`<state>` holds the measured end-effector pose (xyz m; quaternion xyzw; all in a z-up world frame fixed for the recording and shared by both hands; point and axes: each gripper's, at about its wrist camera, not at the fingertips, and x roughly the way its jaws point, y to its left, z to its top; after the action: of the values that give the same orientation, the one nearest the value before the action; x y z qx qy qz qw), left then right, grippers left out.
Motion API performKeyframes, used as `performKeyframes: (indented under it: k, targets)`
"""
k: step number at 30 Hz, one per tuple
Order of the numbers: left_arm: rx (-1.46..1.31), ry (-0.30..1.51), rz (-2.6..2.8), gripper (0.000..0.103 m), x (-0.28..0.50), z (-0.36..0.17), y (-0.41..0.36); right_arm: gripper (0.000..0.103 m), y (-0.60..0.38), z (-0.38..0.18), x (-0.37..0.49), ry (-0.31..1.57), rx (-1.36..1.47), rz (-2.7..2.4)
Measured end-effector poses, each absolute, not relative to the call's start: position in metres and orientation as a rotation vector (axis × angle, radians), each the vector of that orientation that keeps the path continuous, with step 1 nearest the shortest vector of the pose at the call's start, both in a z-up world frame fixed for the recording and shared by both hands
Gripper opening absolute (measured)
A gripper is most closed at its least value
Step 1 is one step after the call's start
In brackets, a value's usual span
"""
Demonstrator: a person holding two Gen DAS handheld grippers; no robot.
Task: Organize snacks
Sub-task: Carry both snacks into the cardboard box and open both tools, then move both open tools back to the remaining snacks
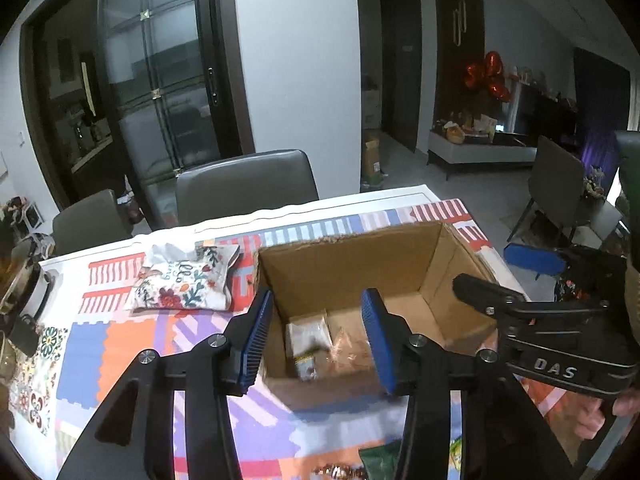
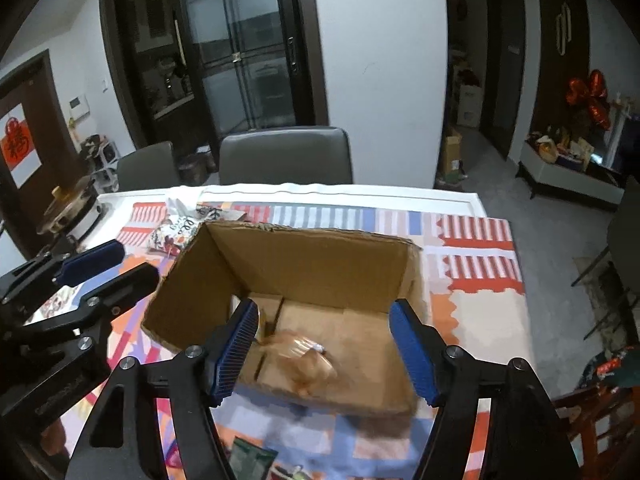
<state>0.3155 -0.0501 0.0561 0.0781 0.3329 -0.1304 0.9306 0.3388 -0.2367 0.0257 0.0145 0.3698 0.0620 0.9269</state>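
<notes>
An open cardboard box stands on the patterned tablecloth. Inside lie a clear bag of brown snacks and a pale packet. My left gripper is open and empty, just above the box's near left edge. My right gripper is open and empty over the box, with the clear bag below and between its fingers, blurred. A green snack packet lies on the table near the front edge. Each gripper shows in the other's view, at the right of the left wrist view and the left of the right wrist view.
A floral pouch lies behind the box to the left. A pot sits at the table's left edge. Grey chairs stand behind the table. More snack wrappers peek in at the bottom edge.
</notes>
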Motion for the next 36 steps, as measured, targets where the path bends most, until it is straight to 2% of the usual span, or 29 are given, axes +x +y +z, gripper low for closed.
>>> performKeyframes:
  k: [13,27,36]
  targets:
    - [0.121,0.642,-0.339,0.046,0.24,0.046,-0.045,0.069,-0.233,0.017,0.262,0.703,0.018,0.169]
    - [0.137,0.7,-0.426,0.046,0.188,-0.001,-0.059,0.068,-0.238,-0.026,0.211,0.781,-0.004,0.192]
    - [0.141,0.787,-0.454,0.046,0.18,-0.041,-0.066,0.059,-0.24,-0.073,0.206,0.899,0.003,0.194]
